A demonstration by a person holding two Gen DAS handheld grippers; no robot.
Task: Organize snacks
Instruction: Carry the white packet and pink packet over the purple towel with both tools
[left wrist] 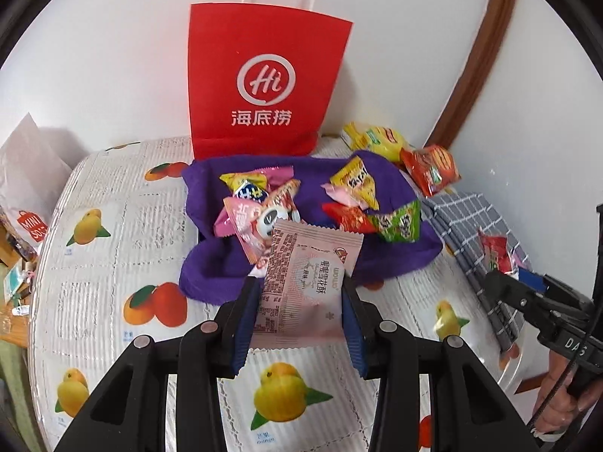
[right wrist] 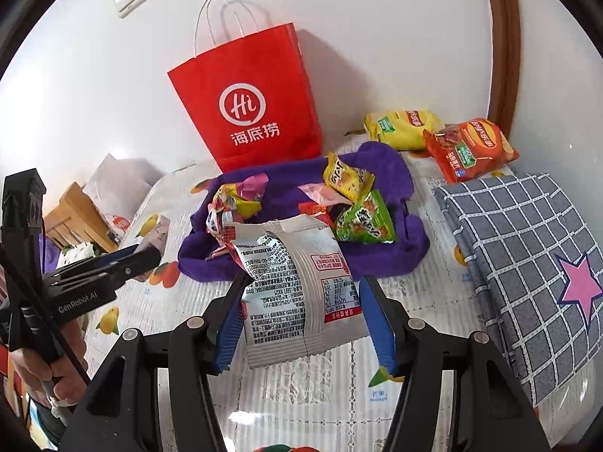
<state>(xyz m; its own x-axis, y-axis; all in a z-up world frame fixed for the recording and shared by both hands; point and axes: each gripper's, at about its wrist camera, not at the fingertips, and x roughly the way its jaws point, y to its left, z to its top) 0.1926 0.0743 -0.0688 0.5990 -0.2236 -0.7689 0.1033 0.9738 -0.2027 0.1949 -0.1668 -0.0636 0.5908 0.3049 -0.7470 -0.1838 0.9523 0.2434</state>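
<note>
My left gripper [left wrist: 301,293] is shut on a pale pink snack packet [left wrist: 305,282], held above the table in front of a purple cloth [left wrist: 211,263] piled with several small snack packets [left wrist: 354,184]. My right gripper [right wrist: 301,297] is shut on a silver and red snack bag [right wrist: 297,286], crumpled at its top, also lifted in front of the purple cloth [right wrist: 388,252]. A red paper bag [left wrist: 260,83] with white handles stands upright behind the cloth against the wall; the right wrist view shows this red bag [right wrist: 252,109] too. In the left wrist view the right gripper [left wrist: 527,286] holds its bag at the right edge.
A yellow chip bag [right wrist: 403,128] and an orange chip bag [right wrist: 471,150] lie at the back right. A folded grey checked cloth [right wrist: 527,248] with a pink star covers the table's right side. The fruit-print tablecloth [left wrist: 113,263] is bare at left. A white paper bag [left wrist: 26,173] stands beyond the left edge.
</note>
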